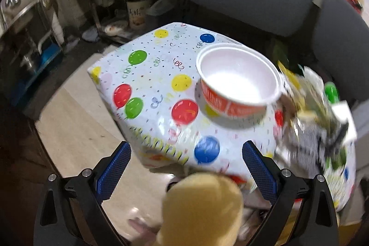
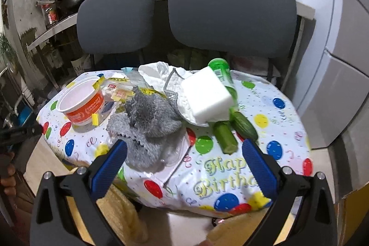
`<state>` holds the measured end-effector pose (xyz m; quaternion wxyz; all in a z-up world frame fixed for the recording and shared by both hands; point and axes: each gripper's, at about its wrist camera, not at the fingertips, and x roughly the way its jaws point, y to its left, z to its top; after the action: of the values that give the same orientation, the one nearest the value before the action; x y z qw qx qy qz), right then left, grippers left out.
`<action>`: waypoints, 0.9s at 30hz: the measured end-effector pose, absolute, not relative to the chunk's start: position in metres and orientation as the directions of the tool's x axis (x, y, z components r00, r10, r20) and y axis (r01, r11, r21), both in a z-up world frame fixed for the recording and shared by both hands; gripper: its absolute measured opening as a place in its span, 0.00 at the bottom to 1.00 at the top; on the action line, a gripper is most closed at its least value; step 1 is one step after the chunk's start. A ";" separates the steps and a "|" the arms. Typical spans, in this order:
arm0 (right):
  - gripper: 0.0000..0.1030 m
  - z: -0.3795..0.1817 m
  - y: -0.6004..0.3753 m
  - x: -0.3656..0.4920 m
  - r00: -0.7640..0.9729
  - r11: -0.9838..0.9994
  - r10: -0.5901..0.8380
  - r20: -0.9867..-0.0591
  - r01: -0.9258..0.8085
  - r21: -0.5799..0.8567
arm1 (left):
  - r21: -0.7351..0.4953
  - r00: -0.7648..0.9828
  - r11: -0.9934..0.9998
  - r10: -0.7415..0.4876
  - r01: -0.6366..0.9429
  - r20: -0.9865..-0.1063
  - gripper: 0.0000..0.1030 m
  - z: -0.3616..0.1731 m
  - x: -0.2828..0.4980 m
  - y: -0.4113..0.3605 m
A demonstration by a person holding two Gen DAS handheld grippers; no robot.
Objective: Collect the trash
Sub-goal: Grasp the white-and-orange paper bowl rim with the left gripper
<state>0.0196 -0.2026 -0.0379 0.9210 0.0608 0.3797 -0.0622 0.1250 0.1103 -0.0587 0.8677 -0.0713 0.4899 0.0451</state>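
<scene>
Balloon-print surface (image 2: 283, 121) before two grey chairs, both hand-held grippers wide open, empty.
Collecting looks barely begun: cup (image 2: 80, 105) at ten o'clock, cloth (image 2: 147, 121) nearest right hand-held gripper (image 2: 184, 153), likely first; left hand-held gripper (image 1: 186, 155) hovers.

Indoor light falls from above, bright on the glossy tablecloth (image 2: 265, 107), which shows pale glare, while the shelves behind stay dim. The bowl (image 1: 238, 82) casts a soft shadow beneath it. Motion blur smears the left wrist view, worst at right; fisheye bending and black corners frame both
</scene>
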 end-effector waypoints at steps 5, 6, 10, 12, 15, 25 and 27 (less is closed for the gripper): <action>0.95 -0.049 -0.197 0.043 0.680 0.988 -0.096 -0.727 0.155 0.015 | -0.120 0.526 0.973 0.001 -0.196 -0.850 0.93 -0.061 0.180 0.118; 0.95 -0.051 -0.198 0.047 0.674 0.987 -0.101 -0.731 0.161 0.012 | -0.113 0.529 0.973 0.012 -0.203 -0.848 0.93 -0.061 0.188 0.118; 0.95 -0.057 -0.203 0.055 0.657 0.983 -0.114 -0.746 0.184 0.012 | -0.097 0.490 0.972 0.021 -0.215 -0.871 0.90 -0.079 0.222 0.117; 0.95 -0.059 -0.204 0.057 0.650 0.982 -0.118 -0.750 0.187 0.007 | -0.085 0.471 0.974 0.024 -0.209 -0.882 0.89 -0.089 0.227 0.115; 0.94 -0.064 -0.203 0.060 0.640 0.983 -0.126 -0.758 0.185 -0.007 | -0.081 0.443 0.980 0.007 -0.180 -0.897 0.64 -0.105 0.225 0.112; 0.93 -0.074 -0.196 0.053 0.625 0.982 -0.161 -0.764 0.176 -0.064 | -0.135 0.455 0.985 -0.071 -0.108 -0.887 0.12 -0.124 0.206 0.110; 0.82 -0.075 -0.200 0.049 0.620 0.980 -0.165 -0.767 0.189 -0.058 | -0.139 0.510 0.983 -0.061 -0.117 -0.858 0.07 -0.112 0.199 0.116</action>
<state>0.0493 -0.2004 -0.0750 0.9000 0.0141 0.4245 -0.0982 0.1991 0.1156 -0.1123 0.8641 -0.0899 0.4949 0.0163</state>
